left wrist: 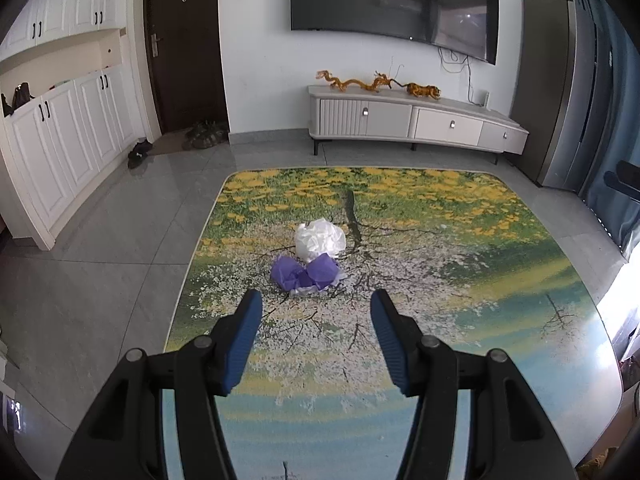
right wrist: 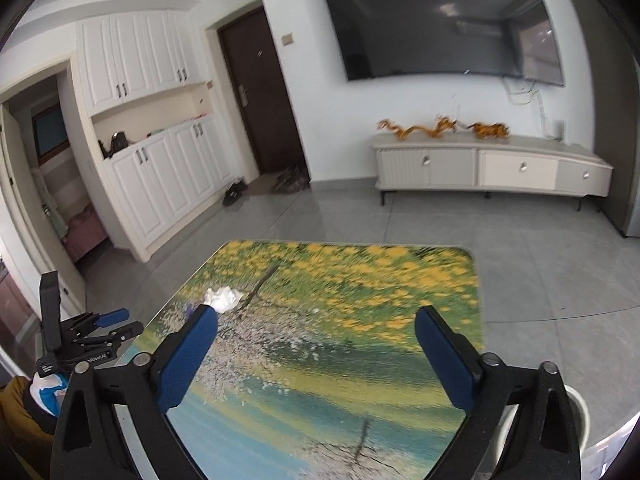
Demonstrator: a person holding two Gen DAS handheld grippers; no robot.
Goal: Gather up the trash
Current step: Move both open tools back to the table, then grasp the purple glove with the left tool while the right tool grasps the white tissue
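A crumpled white wad (left wrist: pixel 320 239) and a crumpled purple wad (left wrist: pixel 306 273) lie touching each other in the middle of the table with the landscape print (left wrist: pixel 460 300). My left gripper (left wrist: pixel 316 300) is open and empty, a short way in front of the purple wad. My right gripper (right wrist: pixel 316 322) is open and empty above the table's near right part. In the right wrist view the white wad (right wrist: pixel 223 298) shows beyond the left finger, the purple wad (right wrist: pixel 191 310) mostly hidden behind it. The left gripper (right wrist: pixel 116 322) shows at the far left there.
A white bin's rim (right wrist: pixel 578 404) shows at the lower right beside the table. Grey tile floor (left wrist: pixel 120 240) surrounds the table. White cabinets (left wrist: pixel 60 148), a dark door (left wrist: pixel 184 48), a TV stand (left wrist: pixel 416 120) and a wall TV (left wrist: pixel 396 0) stand beyond.
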